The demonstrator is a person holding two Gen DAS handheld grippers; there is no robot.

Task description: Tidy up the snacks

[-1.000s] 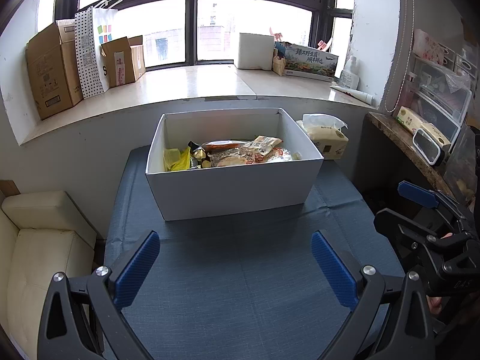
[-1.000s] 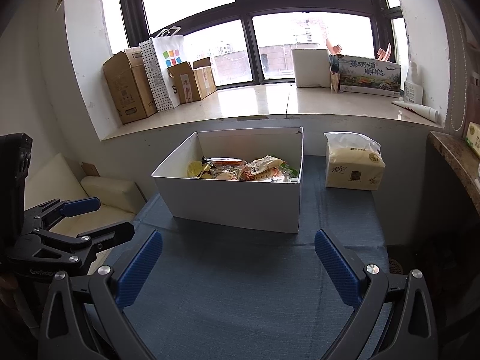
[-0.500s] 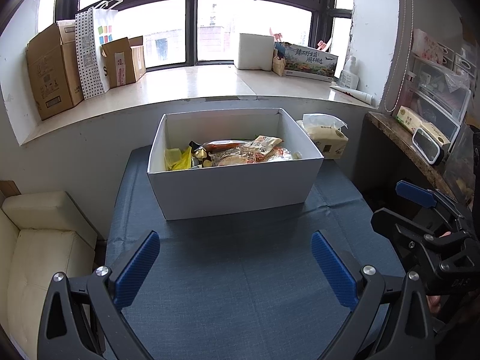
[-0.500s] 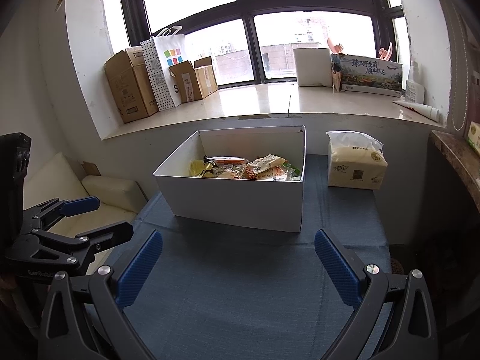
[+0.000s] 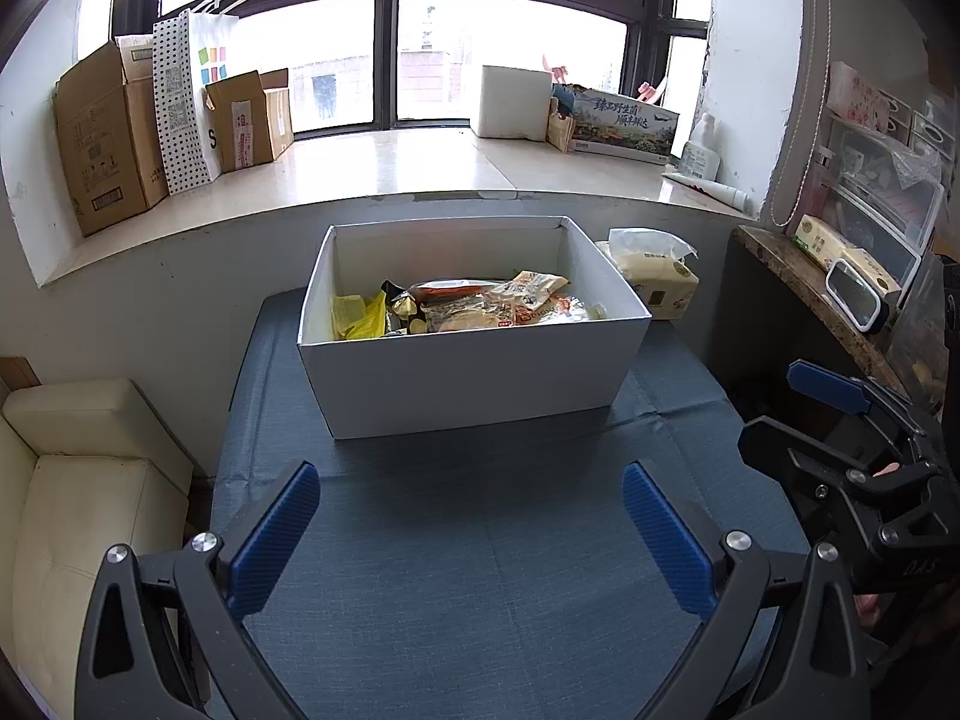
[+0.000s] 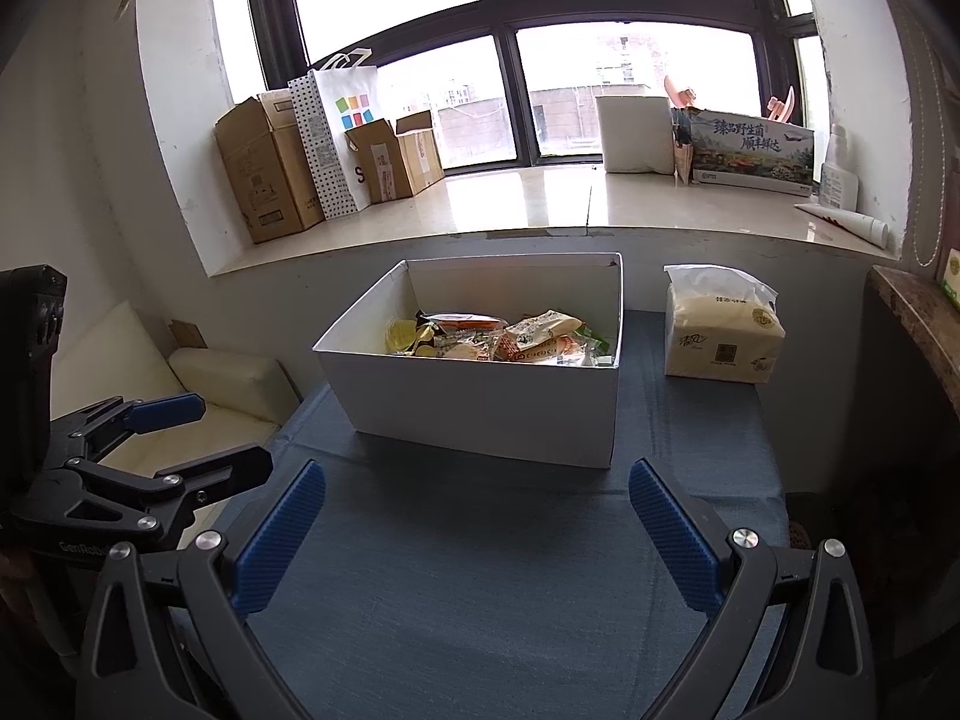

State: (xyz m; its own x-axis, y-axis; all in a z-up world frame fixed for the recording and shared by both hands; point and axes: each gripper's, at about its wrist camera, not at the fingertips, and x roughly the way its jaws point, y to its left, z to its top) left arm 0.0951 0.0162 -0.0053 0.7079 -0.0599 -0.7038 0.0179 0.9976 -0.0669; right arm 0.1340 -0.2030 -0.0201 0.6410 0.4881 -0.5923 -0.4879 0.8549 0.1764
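Observation:
A white open box (image 5: 468, 378) (image 6: 486, 408) stands on the blue-clothed table (image 5: 480, 570) (image 6: 480, 570). Inside lie several wrapped snacks (image 5: 480, 306) (image 6: 510, 339), among them a yellow packet (image 5: 357, 318) at the left. My left gripper (image 5: 468, 534) hovers open over the cloth in front of the box, nothing between its blue pads. My right gripper (image 6: 474, 534) is open too, empty, short of the box. Each gripper shows at the edge of the other's view: the right gripper (image 5: 840, 438), the left gripper (image 6: 156, 444).
A tissue pack (image 5: 657, 279) (image 6: 720, 330) sits right of the box. Cardboard boxes (image 5: 108, 144), a dotted bag (image 5: 189, 96) and a printed carton (image 6: 750, 147) line the windowsill. A cream sofa (image 5: 72, 480) is left of the table, a stone shelf (image 5: 810, 282) right.
Both views have shifted slightly; the box sits marginally nearer and lower-right in frame. Both grippers stay open and empty.

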